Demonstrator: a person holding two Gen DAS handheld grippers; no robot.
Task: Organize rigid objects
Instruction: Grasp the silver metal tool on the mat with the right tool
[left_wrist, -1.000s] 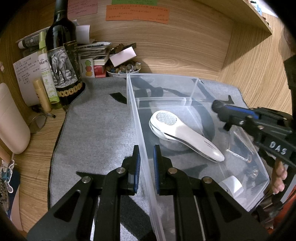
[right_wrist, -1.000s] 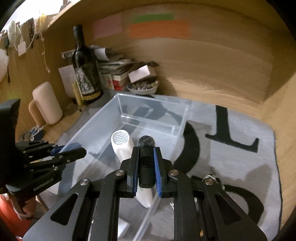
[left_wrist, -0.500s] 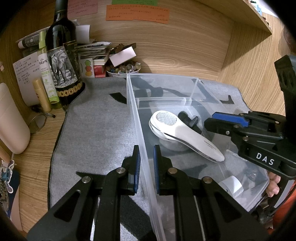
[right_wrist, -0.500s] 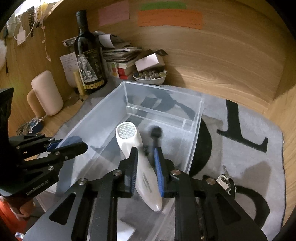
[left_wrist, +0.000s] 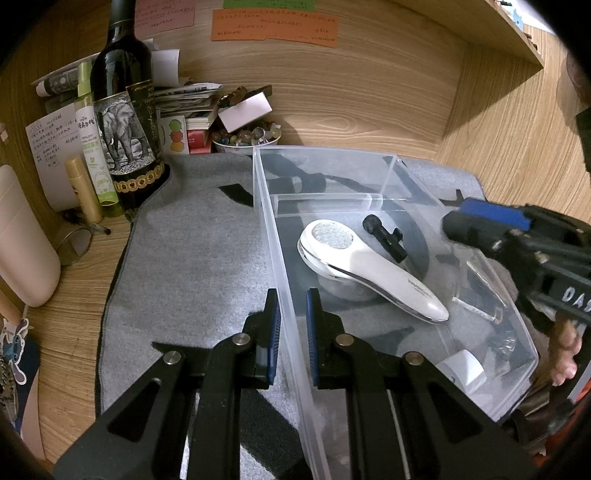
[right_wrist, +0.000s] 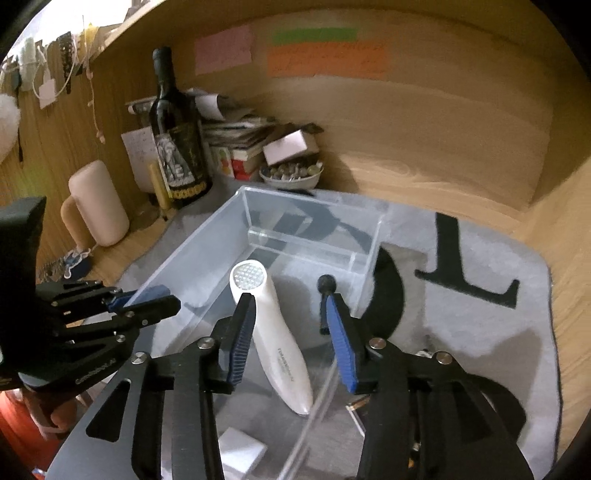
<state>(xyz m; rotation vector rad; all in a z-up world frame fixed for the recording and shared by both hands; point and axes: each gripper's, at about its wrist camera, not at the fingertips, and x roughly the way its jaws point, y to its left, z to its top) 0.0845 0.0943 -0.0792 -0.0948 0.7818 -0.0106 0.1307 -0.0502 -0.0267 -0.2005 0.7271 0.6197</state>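
A clear plastic box (left_wrist: 266, 206) stands on a grey mat (left_wrist: 192, 258). My left gripper (left_wrist: 293, 299) is shut on the box's left wall, which runs between its pads. Inside lie a white handheld lint remover (left_wrist: 369, 273) and, beside its head, a small black ball-headed piece (left_wrist: 384, 236). A small white block (left_wrist: 461, 371) sits in the near corner. My right gripper (right_wrist: 288, 301) hovers over the box (right_wrist: 314, 195) with its jaws opening and nothing pressed between them. Below it are the lint remover (right_wrist: 269, 332) and the black piece (right_wrist: 327, 283), partly behind the right finger.
A dark wine bottle (left_wrist: 125, 122), spray bottles, stacked papers and a bowl of beads (left_wrist: 247, 138) crowd the back left corner. A cream-coloured case (left_wrist: 22, 240) lies at the left edge. Wooden walls close in behind and at the right. A person's hand (left_wrist: 565, 350) holds the right gripper.
The right gripper held the black piece over the box, then opened. The piece now lies in the box beside the lint remover. The left gripper has kept still.
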